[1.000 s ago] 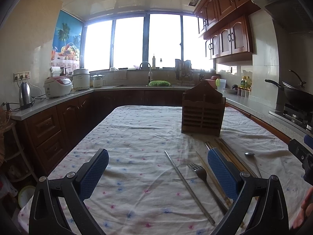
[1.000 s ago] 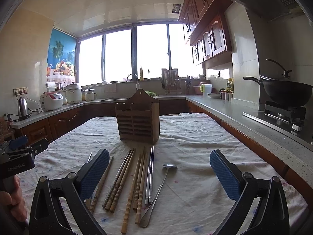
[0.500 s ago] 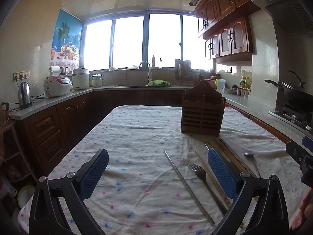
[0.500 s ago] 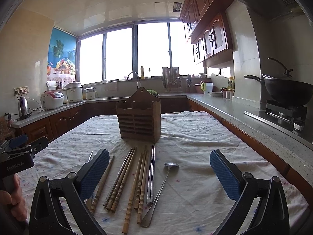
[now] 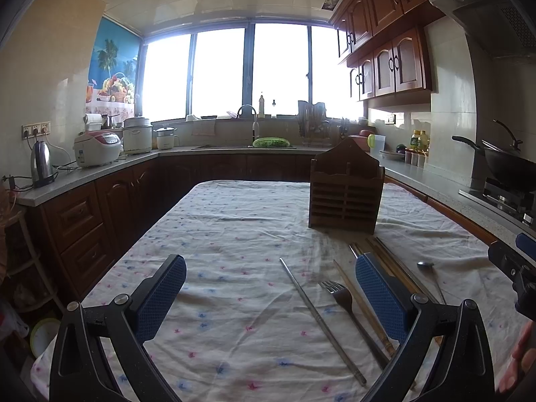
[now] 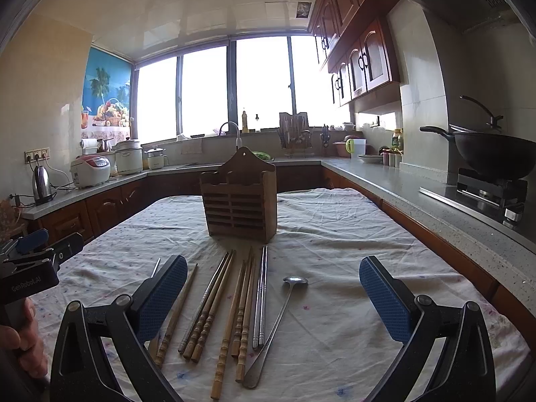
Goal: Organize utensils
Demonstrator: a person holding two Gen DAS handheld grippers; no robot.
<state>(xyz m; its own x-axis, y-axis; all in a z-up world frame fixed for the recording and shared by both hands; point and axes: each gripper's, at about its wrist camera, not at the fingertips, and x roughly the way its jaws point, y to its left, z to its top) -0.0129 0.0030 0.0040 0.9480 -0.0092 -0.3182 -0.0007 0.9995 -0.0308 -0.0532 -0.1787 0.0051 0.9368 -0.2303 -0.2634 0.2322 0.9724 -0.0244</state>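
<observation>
Window [image 5: 248,70]: wide, multi-pane, blown out white; main light source.
Ceiling [image 6: 201,10]: pale square tiles.
Left wall: cream tile, tropical fruit poster [image 5: 112,67], socket strip [image 5: 36,129].
Upper cabinets [image 5: 385,50]: dark red-brown wood, right side.
Lower cabinets [image 5: 83,221]: same wood under a grey worktop [image 6: 418,187] running along three walls.
Sink faucet [image 5: 249,117]: below the window.
Range hood [image 5: 485,10]: upper right, above the wok [image 6: 492,154].
Worktop, left: kettle [image 5: 41,164], rice cooker [image 5: 97,147].
</observation>
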